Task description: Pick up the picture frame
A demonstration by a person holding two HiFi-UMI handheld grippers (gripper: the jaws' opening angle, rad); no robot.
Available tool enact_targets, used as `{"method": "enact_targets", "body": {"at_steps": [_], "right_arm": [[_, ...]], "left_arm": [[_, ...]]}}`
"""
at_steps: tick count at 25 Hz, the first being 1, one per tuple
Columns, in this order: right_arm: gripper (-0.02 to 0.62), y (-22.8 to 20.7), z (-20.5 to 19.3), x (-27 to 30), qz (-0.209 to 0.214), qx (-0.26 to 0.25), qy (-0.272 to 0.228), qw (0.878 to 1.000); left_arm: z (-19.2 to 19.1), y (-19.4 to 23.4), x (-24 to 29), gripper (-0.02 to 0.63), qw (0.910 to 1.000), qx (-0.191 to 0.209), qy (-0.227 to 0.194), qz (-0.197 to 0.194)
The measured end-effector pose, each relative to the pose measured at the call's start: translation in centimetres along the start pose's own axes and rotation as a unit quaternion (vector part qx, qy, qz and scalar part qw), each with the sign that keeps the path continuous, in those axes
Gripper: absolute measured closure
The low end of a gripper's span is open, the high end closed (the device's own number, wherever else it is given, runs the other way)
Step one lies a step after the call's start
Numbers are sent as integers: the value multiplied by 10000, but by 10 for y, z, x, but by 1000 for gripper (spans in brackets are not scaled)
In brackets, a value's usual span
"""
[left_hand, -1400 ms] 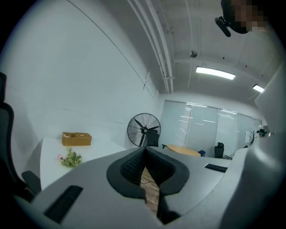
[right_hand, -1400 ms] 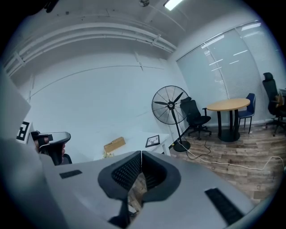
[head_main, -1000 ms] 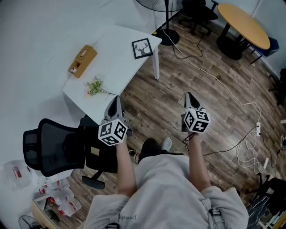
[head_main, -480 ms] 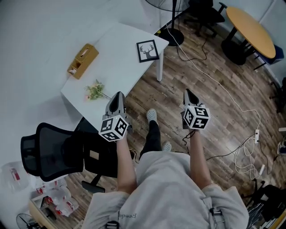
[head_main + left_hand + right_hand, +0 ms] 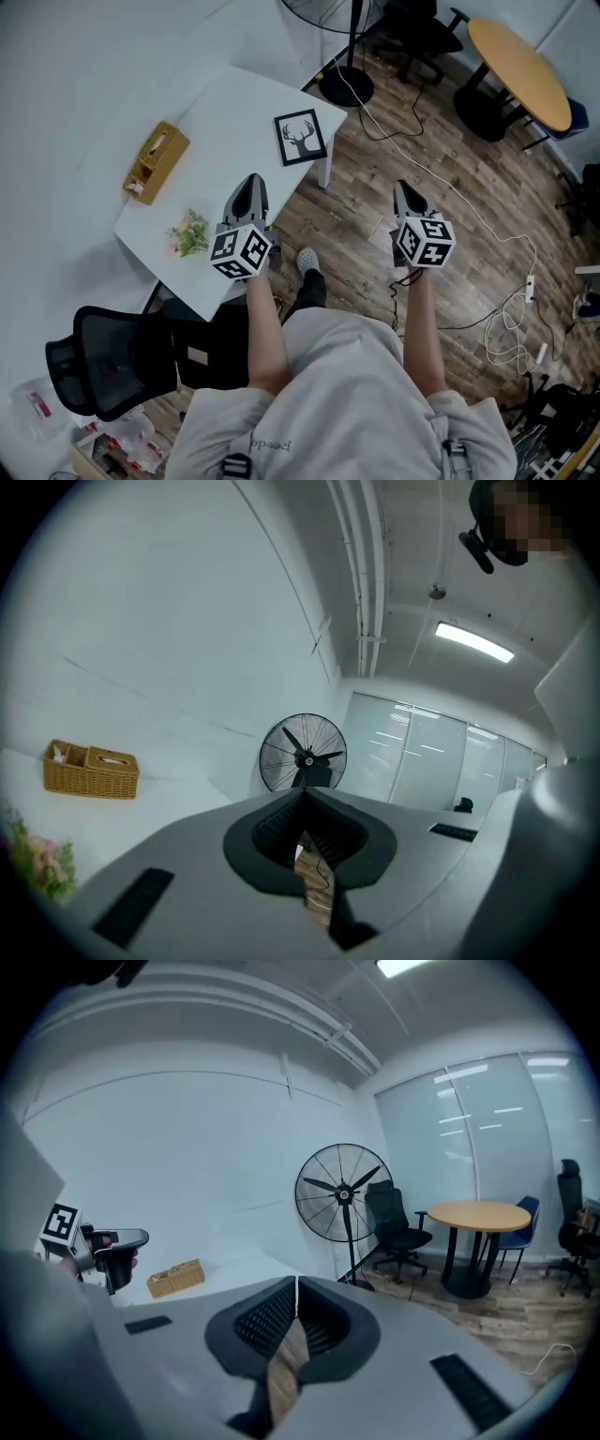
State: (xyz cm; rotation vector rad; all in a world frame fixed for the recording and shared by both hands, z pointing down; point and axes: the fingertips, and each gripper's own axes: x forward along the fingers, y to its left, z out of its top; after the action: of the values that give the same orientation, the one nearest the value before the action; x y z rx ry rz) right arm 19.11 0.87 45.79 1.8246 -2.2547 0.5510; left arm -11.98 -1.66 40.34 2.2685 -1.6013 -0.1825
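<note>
The picture frame (image 5: 301, 138), black-edged with a deer-head print, lies flat near the right corner of the white table (image 5: 234, 112). My left gripper (image 5: 250, 185) is shut and empty over the table's near edge, short of the frame. My right gripper (image 5: 403, 190) is also shut and empty, held over the wooden floor right of the table. In the left gripper view the jaws (image 5: 302, 799) meet tip to tip. In the right gripper view the jaws (image 5: 295, 1283) are likewise together, and the left gripper (image 5: 112, 1246) shows at the left.
A wicker box (image 5: 155, 160) and a small flower sprig (image 5: 190, 233) lie on the table's left part. A standing fan (image 5: 345, 84) is behind the table, a black office chair (image 5: 122, 356) at its near left. A round wooden table (image 5: 520, 61) and floor cables (image 5: 511, 319) are to the right.
The person has stepped toward the table. Both grippers have moved forward, the left one from over the floor by the chair to over the table's near edge. Both stay shut.
</note>
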Motion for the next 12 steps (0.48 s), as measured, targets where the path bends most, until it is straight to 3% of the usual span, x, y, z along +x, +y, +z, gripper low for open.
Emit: {"method": "enact_targets", "body": {"at_steps": [8, 12], "right_arm": [[571, 0, 28, 88, 108, 318, 154, 9993], [571, 18, 36, 133, 234, 305, 340, 9987]], "left_arm": [[28, 28, 92, 581, 9988, 366, 284, -154], [23, 59, 125, 581, 9957, 480, 789, -8]]}}
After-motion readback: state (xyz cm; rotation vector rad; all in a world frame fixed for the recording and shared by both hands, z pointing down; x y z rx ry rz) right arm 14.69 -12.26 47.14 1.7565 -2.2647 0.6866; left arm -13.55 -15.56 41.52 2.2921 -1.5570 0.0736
